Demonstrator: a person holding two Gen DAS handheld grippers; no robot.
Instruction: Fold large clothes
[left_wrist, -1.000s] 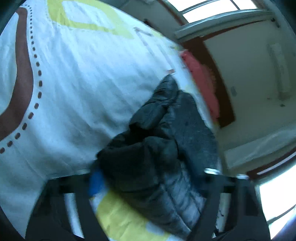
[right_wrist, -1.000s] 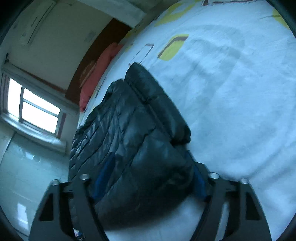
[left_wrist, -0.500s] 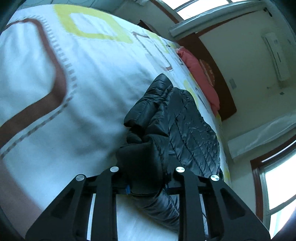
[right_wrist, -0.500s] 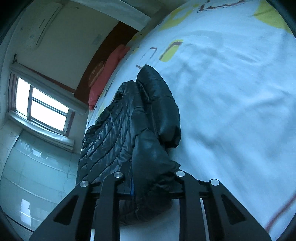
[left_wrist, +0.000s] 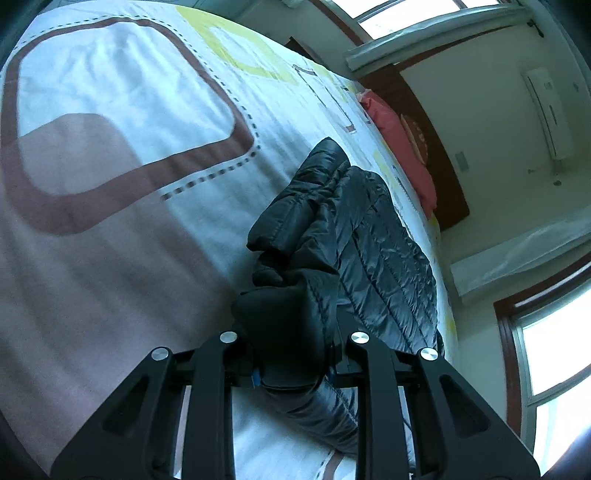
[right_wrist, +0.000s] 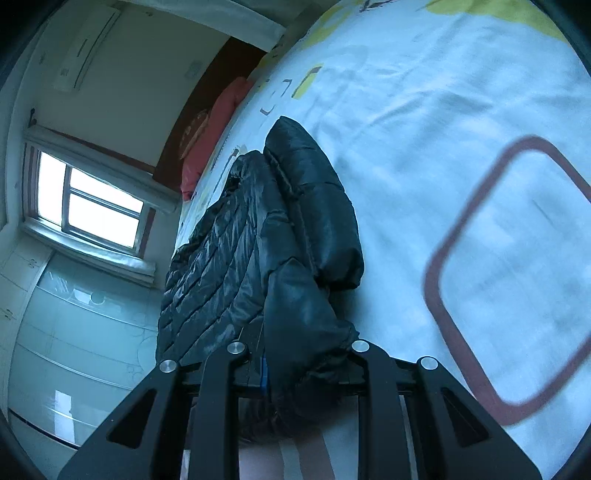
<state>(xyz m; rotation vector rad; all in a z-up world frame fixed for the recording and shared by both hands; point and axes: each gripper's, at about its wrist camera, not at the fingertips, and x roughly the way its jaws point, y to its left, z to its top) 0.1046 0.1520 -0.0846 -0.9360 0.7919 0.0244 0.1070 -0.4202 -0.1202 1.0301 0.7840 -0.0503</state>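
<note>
**Two grippers, one puffer jacket, both ends of the near hem pinched**

Left wrist view first. The left gripper (left_wrist: 291, 354) has its jaws closed most of the way on a thick wad of the black puffer jacket (left_wrist: 369, 251), so it's clamped on fabric, not fully together. The jacket runs straight away from the fingers, its long axis pointing up the bed (left_wrist: 110, 258) toward the headboard end where the red pillow (left_wrist: 402, 147) sits. It lies along the bed's right edge in this view, with the patterned sheet wide open to the left. A bulky rolled part, maybe a sleeve or the hood, sits at the far end. The gripper looks tipped low, aimed along the mattress.

Right wrist view. Same story mirrored: the right gripper (right_wrist: 299, 369) is squeezed around another bunch of the jacket (right_wrist: 258, 236), jaws narrowed with cloth filling the gap. Here the jacket stretches away toward the pillow (right_wrist: 214, 136) and hugs the bed's (right_wrist: 461, 166) left edge, window side.

My read: both hands hold the near end about equally close, so whatever comes next, lifting that end and carrying it toward the far end to halve the length, goes along that long axis. Puffy fill will probably spring back, so I'd expect it to need pressing down.
</note>
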